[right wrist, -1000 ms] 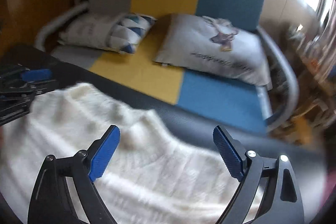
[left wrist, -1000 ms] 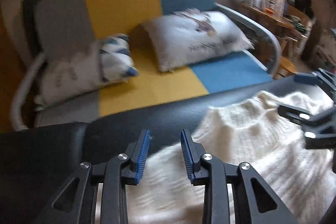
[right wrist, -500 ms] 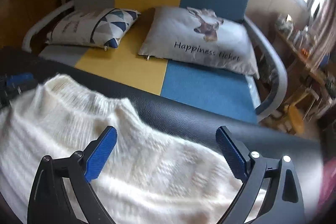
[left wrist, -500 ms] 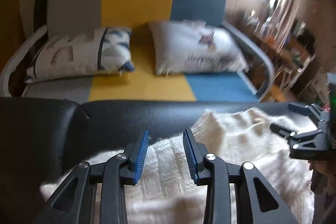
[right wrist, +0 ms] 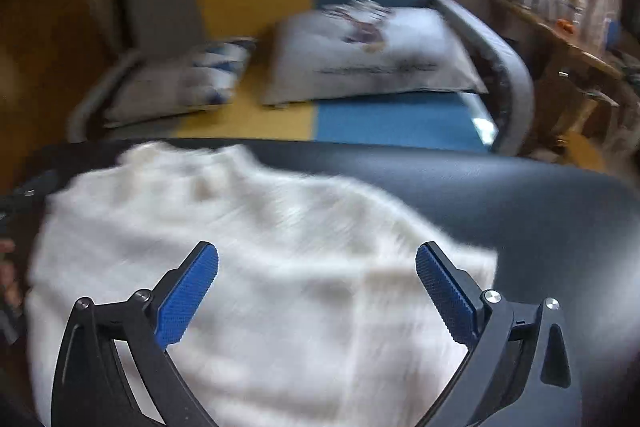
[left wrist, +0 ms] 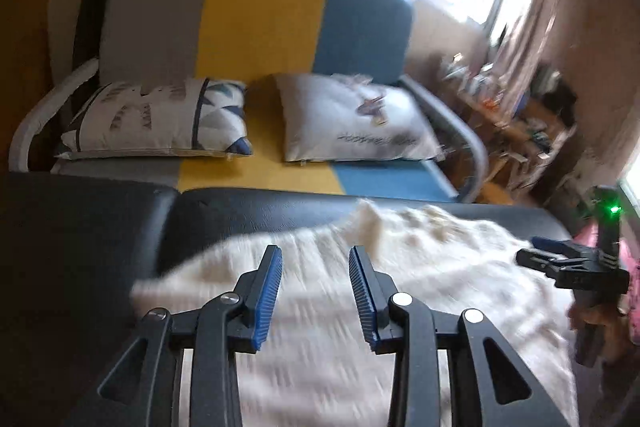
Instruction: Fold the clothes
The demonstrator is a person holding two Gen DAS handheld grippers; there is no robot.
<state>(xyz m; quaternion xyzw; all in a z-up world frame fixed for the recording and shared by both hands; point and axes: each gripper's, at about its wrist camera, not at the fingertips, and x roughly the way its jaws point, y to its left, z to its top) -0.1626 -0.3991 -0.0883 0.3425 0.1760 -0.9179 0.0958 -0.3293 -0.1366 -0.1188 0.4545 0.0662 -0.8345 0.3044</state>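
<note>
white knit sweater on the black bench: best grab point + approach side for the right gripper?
Probably the sweater's right-hand edge, at the corner lying flat on the black padded bench. Bring the right gripper in from the right, low along the bench: that border is free, with bare padding beside it, and the jaws are already wide open. Blur hides the hem detail.

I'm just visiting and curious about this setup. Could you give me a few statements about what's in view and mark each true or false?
1. The white sweater lies on a black padded surface. True.
2. The right gripper is clamped on the sweater. False: its jaws stand wide open, holding nothing.
3. Two pillows rest on the sofa. True.
4. The sofa is all red. False: it has grey, yellow and blue panels.
5. The left gripper is open. True.
</note>
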